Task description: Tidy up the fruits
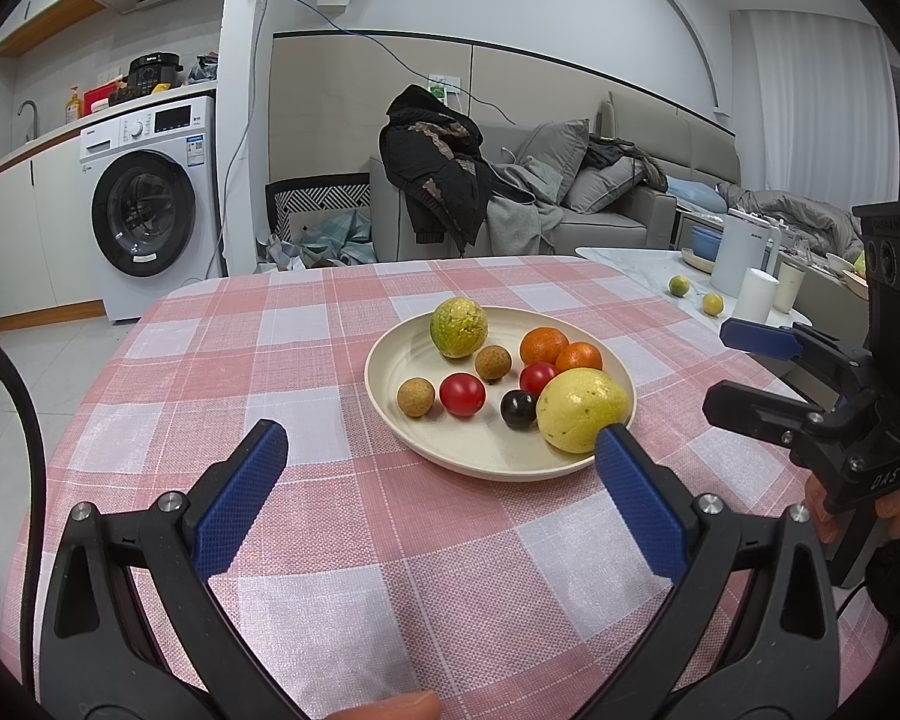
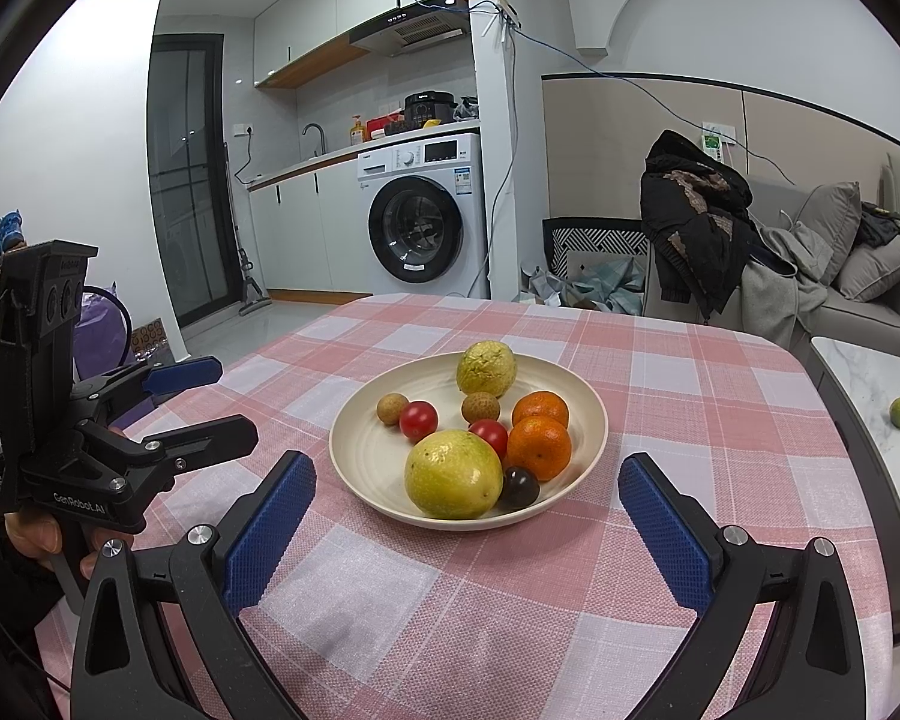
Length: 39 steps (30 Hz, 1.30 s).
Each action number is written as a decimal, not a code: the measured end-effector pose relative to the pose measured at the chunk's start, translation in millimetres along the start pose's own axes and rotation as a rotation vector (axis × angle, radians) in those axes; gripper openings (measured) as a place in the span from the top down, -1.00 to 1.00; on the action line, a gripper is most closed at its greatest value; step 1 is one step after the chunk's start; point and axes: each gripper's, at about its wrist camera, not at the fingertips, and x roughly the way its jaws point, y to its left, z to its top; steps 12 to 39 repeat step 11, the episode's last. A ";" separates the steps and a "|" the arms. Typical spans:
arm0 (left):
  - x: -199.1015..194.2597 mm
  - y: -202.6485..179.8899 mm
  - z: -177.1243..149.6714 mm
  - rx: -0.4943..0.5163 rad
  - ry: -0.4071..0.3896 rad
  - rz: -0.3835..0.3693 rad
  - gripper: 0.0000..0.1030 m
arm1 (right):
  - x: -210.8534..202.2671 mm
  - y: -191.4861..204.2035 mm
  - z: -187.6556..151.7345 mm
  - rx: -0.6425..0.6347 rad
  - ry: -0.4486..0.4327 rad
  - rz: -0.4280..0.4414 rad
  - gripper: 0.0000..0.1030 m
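two low, near views from either side, sharing the fruit plate (image 1: pixel 384 360)

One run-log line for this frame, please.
left tool: open, empty | right tool: open, empty | plate: nine fruits, on checked cloth

Black left tool (image 1: pixel 441 441) and right tool (image 2: pixel 467 471), blue textured pads (image 2: pixel 270 531), silver screws.

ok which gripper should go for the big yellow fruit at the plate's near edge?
Right, probably. In the right wrist view the big yellow fruit sits nearly centred ahead of the open right gripper. For the open left gripper it lies off toward its right finger, so left needs a sideways shift first.
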 end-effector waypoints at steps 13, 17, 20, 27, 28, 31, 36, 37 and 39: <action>-1.7 1.6 -0.8 -0.008 -0.008 -0.016 -0.98 | -0.2 0.9 -0.2 -0.001 0.003 0.002 -1.00; -1.7 1.6 -0.8 -0.008 -0.008 -0.016 -0.98 | -0.2 0.9 -0.2 -0.001 0.003 0.002 -1.00; -1.7 1.6 -0.8 -0.008 -0.008 -0.016 -0.98 | -0.2 0.9 -0.2 -0.001 0.003 0.002 -1.00; -1.7 1.6 -0.8 -0.008 -0.008 -0.016 -0.98 | -0.2 0.9 -0.2 -0.001 0.003 0.002 -1.00; -1.7 1.6 -0.8 -0.008 -0.008 -0.016 -0.98 | -0.2 0.9 -0.2 -0.001 0.003 0.002 -1.00; -1.7 1.6 -0.8 -0.008 -0.008 -0.016 -0.98 | -0.2 0.9 -0.2 -0.001 0.003 0.002 -1.00; -1.7 1.6 -0.8 -0.008 -0.008 -0.016 -0.98 | -0.2 0.9 -0.2 -0.001 0.003 0.002 -1.00; -1.7 1.6 -0.8 -0.008 -0.008 -0.016 -0.98 | -0.2 0.9 -0.2 -0.001 0.003 0.002 -1.00; -1.7 1.6 -0.8 -0.008 -0.008 -0.016 -0.98 | -0.2 0.9 -0.2 -0.001 0.003 0.002 -1.00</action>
